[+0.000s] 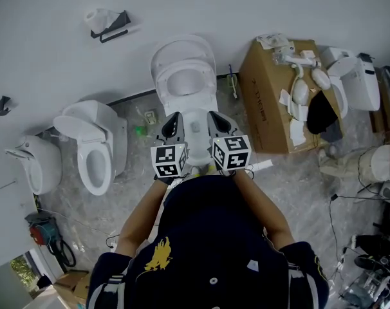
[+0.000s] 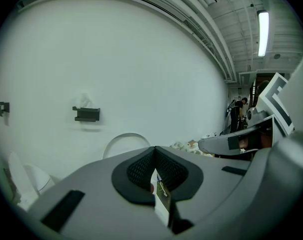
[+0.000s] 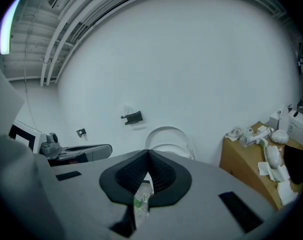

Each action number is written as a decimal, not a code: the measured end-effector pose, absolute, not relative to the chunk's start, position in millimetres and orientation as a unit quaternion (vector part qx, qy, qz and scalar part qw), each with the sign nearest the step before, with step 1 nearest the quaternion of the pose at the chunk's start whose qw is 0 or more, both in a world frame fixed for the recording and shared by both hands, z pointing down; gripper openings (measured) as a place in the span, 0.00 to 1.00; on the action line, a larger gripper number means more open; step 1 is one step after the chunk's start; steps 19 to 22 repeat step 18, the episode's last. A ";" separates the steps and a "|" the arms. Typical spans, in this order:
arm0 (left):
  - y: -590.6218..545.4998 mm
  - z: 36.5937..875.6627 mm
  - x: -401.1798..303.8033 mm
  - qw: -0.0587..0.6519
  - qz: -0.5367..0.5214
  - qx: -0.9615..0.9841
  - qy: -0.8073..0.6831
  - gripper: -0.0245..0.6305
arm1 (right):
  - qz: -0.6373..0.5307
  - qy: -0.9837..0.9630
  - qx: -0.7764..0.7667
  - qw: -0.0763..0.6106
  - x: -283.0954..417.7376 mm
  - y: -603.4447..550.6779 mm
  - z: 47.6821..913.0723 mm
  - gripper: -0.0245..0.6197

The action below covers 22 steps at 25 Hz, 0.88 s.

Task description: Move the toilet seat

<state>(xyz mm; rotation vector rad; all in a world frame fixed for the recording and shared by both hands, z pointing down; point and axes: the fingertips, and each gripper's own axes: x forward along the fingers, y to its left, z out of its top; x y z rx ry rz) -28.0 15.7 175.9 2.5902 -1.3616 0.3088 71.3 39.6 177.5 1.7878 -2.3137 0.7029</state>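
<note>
Your left claw (image 2: 155, 150) and right claw (image 3: 148, 154) are both closed tip to tip, with nothing between them. You hold them side by side over the front of the middle toilet (image 1: 195, 126). The toilet seat (image 1: 185, 84) sits just beyond the tips, and its lid (image 1: 182, 49) stands up against the wall (image 1: 53, 56). A cardboard box (image 1: 269, 102) stands to the right.

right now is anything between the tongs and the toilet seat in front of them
Nothing visible stands in the way. The left tongs and right tongs, both shut and empty, hang side by side. The toilet seat, apparently raised toward the wall, is straight ahead of them with only open air between.
</note>
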 end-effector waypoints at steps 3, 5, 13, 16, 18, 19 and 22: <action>15.6 176.3 -29.1 0.099 0.107 0.877 -0.458 0.07 | 0.232 -0.770 0.590 0.070 67.0 38.0 178.7 0.08; 16.6 176.9 -30.4 0.101 0.109 0.878 -0.455 0.07 | 0.233 -0.773 0.585 0.073 62.9 37.6 179.4 0.08; 18.9 178.2 -47.1 0.106 0.109 0.873 -0.463 0.07 | 0.226 -0.786 0.570 0.085 42.7 35.2 178.7 0.08; 22.1 180.2 -55.6 0.109 0.112 0.873 -0.462 0.07 | 0.227 -0.786 0.568 0.087 33.6 37.3 179.0 0.08; 23.9 181.0 -61.4 0.111 0.114 0.873 -0.462 0.07 | 0.228 -0.787 0.567 0.088 27.3 38.2 179.0 0.08; 23.9 181.0 -61.4 0.111 0.114 0.873 -0.462 0.07 | 0.228 -0.787 0.567 0.088 27.3 38.2 179.0 0.08; 23.9 181.0 -61.4 0.111 0.114 0.873 -0.462 0.07 | 0.228 -0.787 0.567 0.088 27.3 38.2 179.0 0.08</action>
